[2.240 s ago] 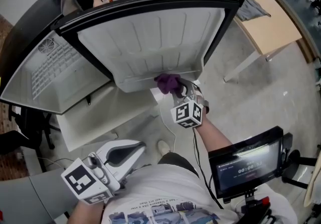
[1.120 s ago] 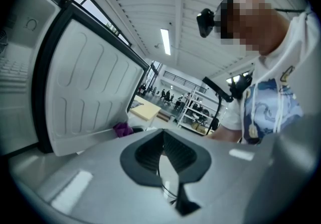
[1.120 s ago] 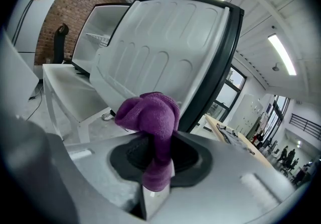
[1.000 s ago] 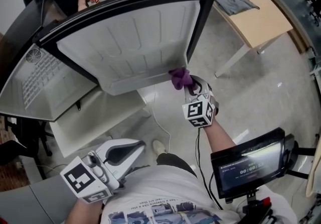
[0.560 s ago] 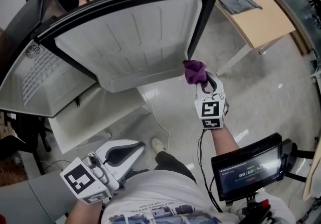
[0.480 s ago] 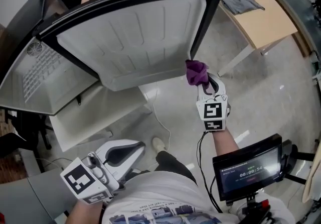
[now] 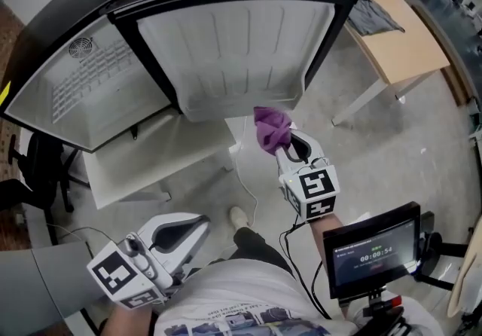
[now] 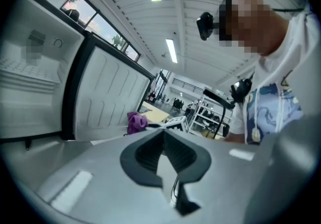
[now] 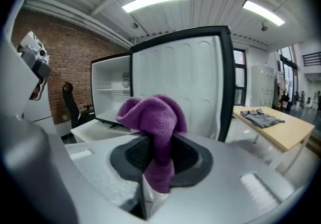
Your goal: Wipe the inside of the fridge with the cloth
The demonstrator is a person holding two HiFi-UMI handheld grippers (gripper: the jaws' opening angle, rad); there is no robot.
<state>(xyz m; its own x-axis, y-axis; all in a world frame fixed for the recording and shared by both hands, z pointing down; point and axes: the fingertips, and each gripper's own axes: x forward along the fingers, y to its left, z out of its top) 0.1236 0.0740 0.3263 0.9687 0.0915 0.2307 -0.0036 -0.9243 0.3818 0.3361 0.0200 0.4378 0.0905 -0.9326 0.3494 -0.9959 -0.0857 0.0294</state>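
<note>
Open floor (image 7: 376,154) beneath fridge door (image 7: 241,48) edge; cloth (image 7: 271,129) tight in right tool (image 7: 284,145).

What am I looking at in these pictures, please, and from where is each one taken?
There is no robot: a person holds a two-jaw gripper in each hand. One picture comes from a head camera looking down; the other two come from cameras riding on the grippers. The right gripper is shut on a purple cloth, near the open fridge door. The left gripper is shut and empty, held low. A grey garment lies on the wooden table.
</note>
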